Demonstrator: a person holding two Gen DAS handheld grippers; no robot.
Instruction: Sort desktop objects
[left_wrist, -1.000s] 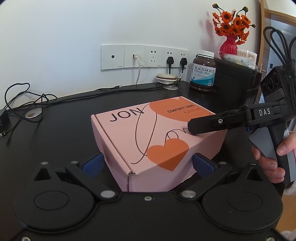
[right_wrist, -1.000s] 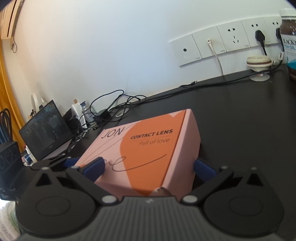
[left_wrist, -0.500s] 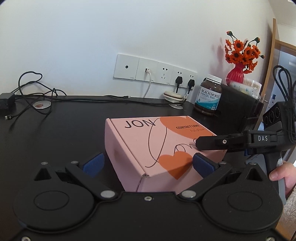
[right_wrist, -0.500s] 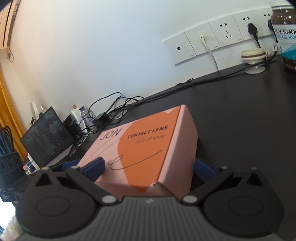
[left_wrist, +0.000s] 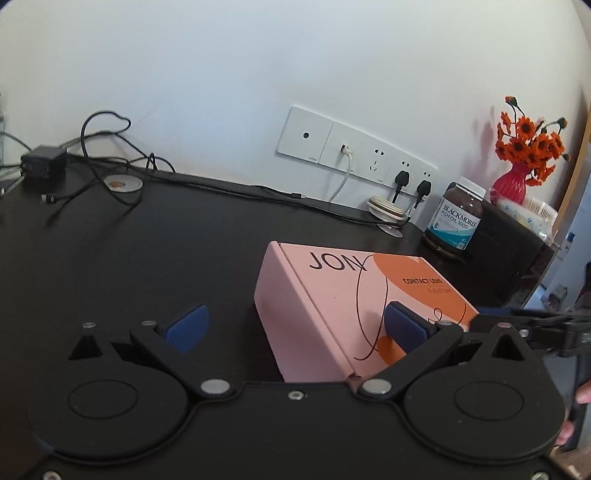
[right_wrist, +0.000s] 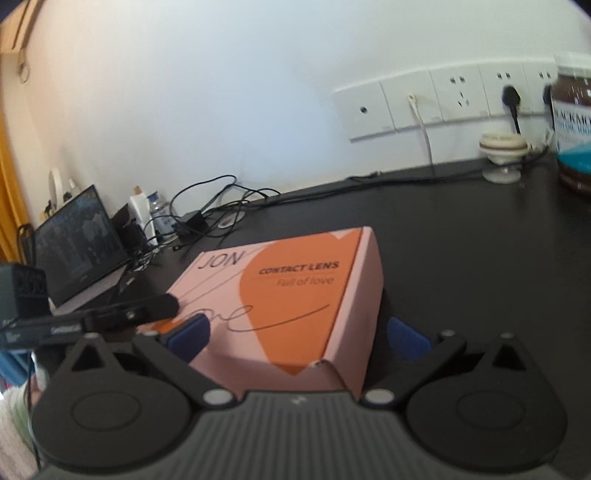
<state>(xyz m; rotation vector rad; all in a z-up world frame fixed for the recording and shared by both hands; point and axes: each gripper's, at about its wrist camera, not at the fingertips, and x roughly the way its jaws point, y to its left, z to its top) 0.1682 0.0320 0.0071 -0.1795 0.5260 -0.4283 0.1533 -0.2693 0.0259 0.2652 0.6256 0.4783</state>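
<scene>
A home desk area: a black counter (left_wrist: 147, 240) against a white wall with sockets (left_wrist: 354, 157), tangled cables (left_wrist: 103, 162), a laptop (right_wrist: 81, 240) and a vase of orange flowers (left_wrist: 524, 155).

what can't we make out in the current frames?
- Pink box: near end hidden behind the gripper body, both views.
- Right gripper: grip unclear; one blue pad sits behind the box corner.
- Brown bottle: cut off by the right wrist view's edge, label blurred.
- Laptop: screen too small to read.

The brown bottle (right_wrist: 574, 129) is cut off by the right edge beside the wall sockets (right_wrist: 443, 99); its label is blurred. The laptop (right_wrist: 79, 243) screen content is unreadable.
</scene>
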